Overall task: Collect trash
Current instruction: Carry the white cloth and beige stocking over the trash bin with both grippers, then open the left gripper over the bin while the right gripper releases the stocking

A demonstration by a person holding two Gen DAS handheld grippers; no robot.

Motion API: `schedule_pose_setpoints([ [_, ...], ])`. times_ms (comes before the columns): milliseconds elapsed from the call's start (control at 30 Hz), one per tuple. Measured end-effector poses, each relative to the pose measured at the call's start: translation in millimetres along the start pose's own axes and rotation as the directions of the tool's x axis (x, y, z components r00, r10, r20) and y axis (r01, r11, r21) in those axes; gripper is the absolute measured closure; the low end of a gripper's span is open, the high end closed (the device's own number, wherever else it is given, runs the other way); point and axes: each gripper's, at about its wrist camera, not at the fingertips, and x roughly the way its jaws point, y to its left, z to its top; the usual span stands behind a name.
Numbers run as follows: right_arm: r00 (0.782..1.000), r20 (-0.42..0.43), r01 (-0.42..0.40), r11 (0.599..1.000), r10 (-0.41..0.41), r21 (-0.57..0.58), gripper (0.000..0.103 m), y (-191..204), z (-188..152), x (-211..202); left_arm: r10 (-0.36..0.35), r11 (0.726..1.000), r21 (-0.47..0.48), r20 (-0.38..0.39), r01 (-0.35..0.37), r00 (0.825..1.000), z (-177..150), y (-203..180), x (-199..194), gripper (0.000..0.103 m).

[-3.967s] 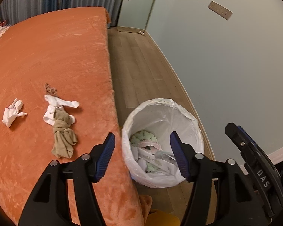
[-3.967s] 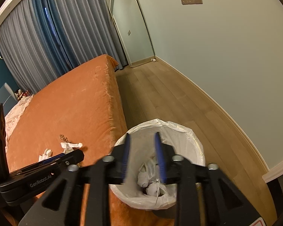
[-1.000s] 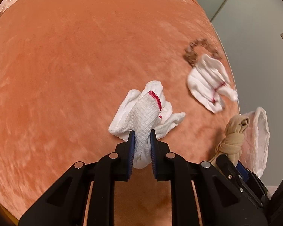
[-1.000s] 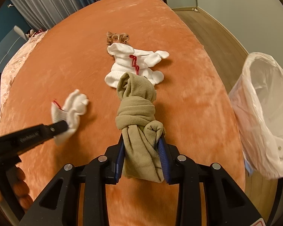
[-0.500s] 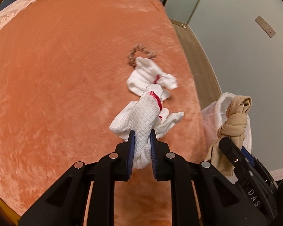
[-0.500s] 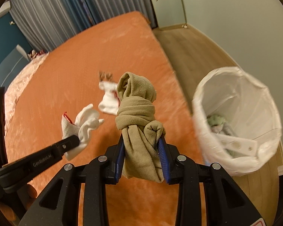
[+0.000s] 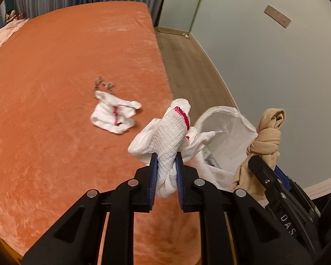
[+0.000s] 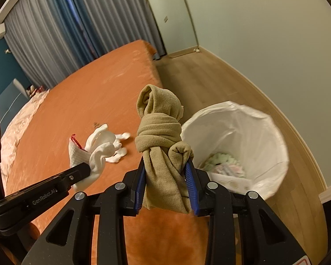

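Both loads up, heading for bin (image 8: 273, 132): left gripper (image 7: 165, 167) clamped on white glove (image 7: 165, 141), right gripper (image 8: 165, 176) clamped on tan knotted stocking (image 8: 161, 137), both short of bin rim. I'd centre over the bin's mouth before letting go.

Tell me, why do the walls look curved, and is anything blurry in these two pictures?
Left wrist view: fisheye bending curves the bed edge; the white glove on the bed is smeared, the held white glove crisp. Right wrist view: the floor bows, the bin rim is blurred, the knotted tan cloth sharp.
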Motion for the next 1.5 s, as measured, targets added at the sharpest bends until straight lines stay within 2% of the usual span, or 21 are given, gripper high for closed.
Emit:
schedule_pose_setpoints([
  [400, 0.997, 0.033, 0.067, 0.994, -0.07, 0.086, 0.072, -75, 10, -13, -0.072, 0.991, 0.109, -0.024, 0.074, 0.997, 7, -83, 17, 0.087],
  [633, 0.995, 0.027, 0.091, 0.989, -0.095, 0.115, 0.072, -98, 9, -11, -0.103, 0.987, 0.118, -0.051, 0.108, 0.993, 12, -108, 33, 0.082],
  [667, 0.995, 0.026, 0.094, 0.989, -0.097, 0.117, 0.072, -99, 9, -11, -0.099, 0.988, 0.11, -0.05, 0.104, 0.994, 13, -108, 34, 0.07],
  [733, 0.995, 0.026, 0.097, 0.988, -0.101, 0.118, 0.072, -99, 9, -11, -0.082, 0.993, 0.088, -0.029, 0.084, 0.996, 14, -106, 35, 0.055],
  [1333, 0.995, 0.01, 0.099, 0.99, -0.101, 0.099, 0.071, -92, 13, 1, -0.033, 0.998, 0.061, -0.012, 0.034, 0.999, 16, -74, 35, 0.054],
  [1500, 0.995, 0.005, 0.101, 0.991, -0.102, 0.093, 0.067, -91, 16, 4, -0.024, 0.999, 0.049, -0.011, 0.025, 1.0, 16, -65, 35, 0.053],
])
